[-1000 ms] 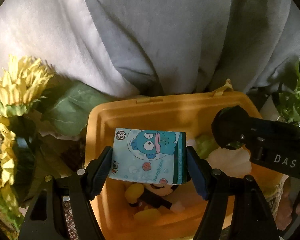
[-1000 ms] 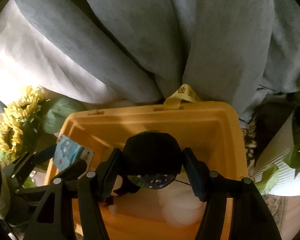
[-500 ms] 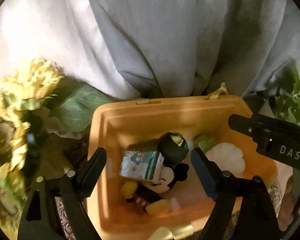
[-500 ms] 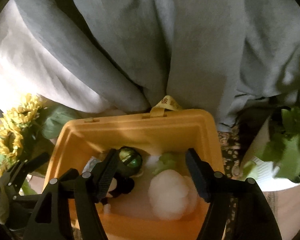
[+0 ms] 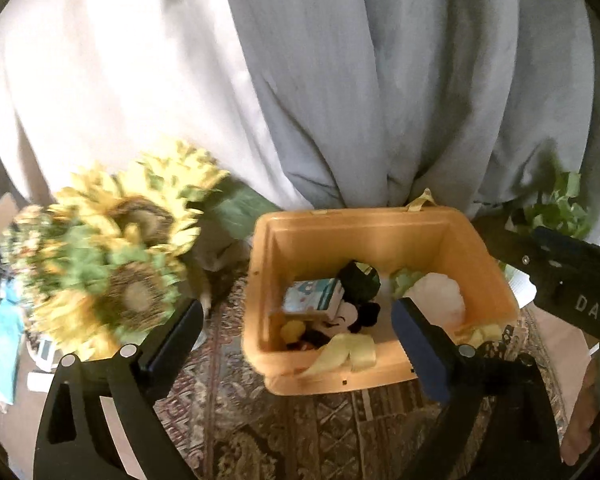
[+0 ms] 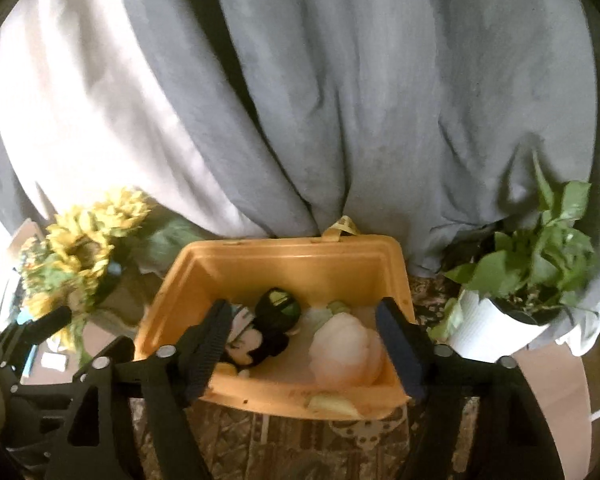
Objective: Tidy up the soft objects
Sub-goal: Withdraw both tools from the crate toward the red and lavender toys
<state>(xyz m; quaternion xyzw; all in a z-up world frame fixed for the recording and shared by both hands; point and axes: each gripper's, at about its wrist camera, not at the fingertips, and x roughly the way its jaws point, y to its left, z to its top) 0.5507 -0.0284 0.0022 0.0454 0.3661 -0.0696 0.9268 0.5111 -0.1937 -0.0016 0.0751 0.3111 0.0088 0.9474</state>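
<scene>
An orange bin stands on a patterned rug. Inside lie a blue cartoon tissue pack, a dark green-black ball, a mouse plush, a white pumpkin plush and a green soft piece. My left gripper is open and empty, above the bin's near edge. My right gripper is open and empty, over the bin's front.
Yellow sunflowers stand left of the bin. A potted green plant in a white pot stands at the right. Grey curtain hangs behind. A yellow ribbon drapes over the bin's front rim.
The left gripper let go of the tissue pack and the right gripper let go of the dark ball; both now lie in the bin. Both grippers have pulled back and up.
</scene>
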